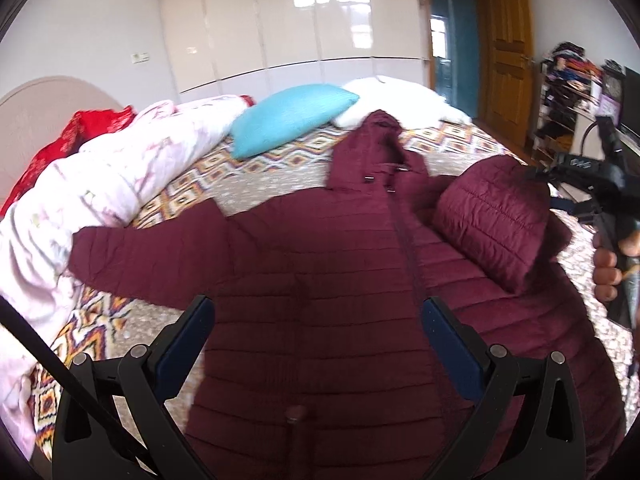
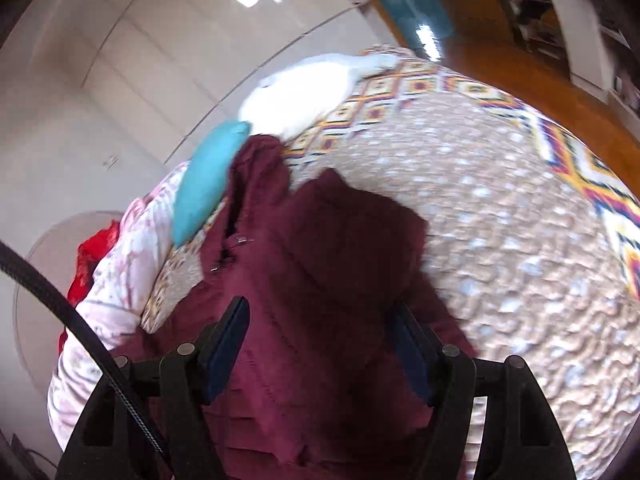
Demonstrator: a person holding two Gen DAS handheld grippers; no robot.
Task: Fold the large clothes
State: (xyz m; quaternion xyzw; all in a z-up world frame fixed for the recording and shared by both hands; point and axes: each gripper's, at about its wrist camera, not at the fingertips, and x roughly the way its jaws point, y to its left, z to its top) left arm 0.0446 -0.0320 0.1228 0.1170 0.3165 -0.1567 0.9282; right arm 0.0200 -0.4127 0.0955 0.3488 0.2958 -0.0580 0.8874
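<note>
A maroon quilted hooded jacket (image 1: 320, 280) lies front up on the patterned bed cover (image 1: 256, 168), hood toward the pillows, its left sleeve (image 1: 144, 256) spread out. My left gripper (image 1: 318, 312) is open and empty above the jacket's middle. The right sleeve (image 1: 496, 216) is lifted and folded in over the body, at my right gripper (image 1: 560, 188). In the right wrist view the right gripper (image 2: 320, 320) has its jaws apart with the sleeve (image 2: 344, 232) bunched between the pads (image 2: 228, 344); the view is blurred, and I cannot tell if they grip it.
A turquoise pillow (image 1: 292, 120), a white pillow (image 1: 400, 96) and a pink duvet (image 1: 104, 184) over a red cloth (image 1: 76, 136) lie along the bed's far side. White wardrobes (image 1: 304, 20), a wooden door (image 1: 508, 52) and a cluttered rack (image 1: 568, 92) stand beyond.
</note>
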